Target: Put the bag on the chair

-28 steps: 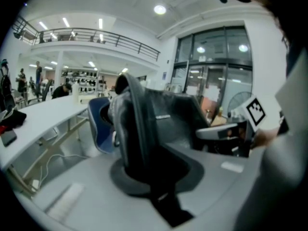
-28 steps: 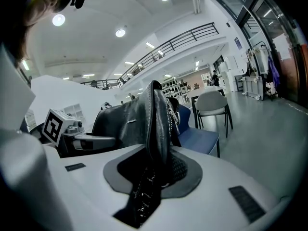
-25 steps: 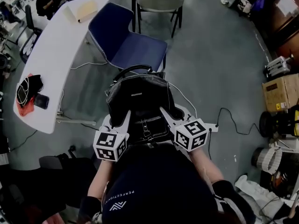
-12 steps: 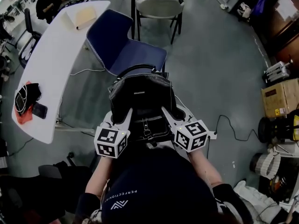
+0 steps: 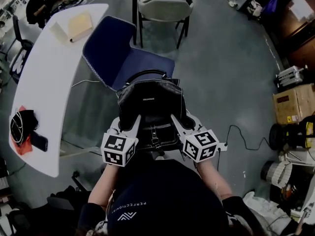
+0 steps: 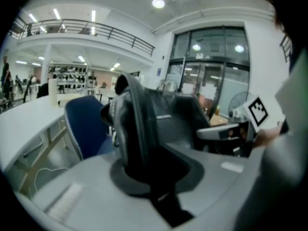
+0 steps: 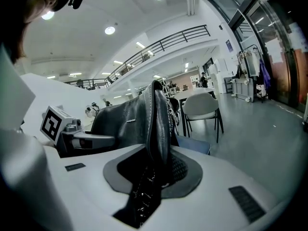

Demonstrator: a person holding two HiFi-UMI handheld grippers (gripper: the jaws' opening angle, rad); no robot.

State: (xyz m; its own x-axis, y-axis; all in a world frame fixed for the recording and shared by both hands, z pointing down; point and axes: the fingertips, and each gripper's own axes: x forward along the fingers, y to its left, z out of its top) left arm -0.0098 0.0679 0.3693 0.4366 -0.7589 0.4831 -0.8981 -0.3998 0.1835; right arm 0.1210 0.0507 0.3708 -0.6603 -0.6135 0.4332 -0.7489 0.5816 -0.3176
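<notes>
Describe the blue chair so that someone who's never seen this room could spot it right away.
Start at the long white table on the left of the head view; the blue chair stands beside its right edge, just beyond the black bag. Unlike the pale chair with dark legs farther back, it has a dark blue seat and back.

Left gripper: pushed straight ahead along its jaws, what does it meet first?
The left gripper is shut on the black bag, so the bag would travel with it. Beyond the bag, the blue chair lies in line, probably the seat's near edge first, though depth is hard to judge here.
</notes>
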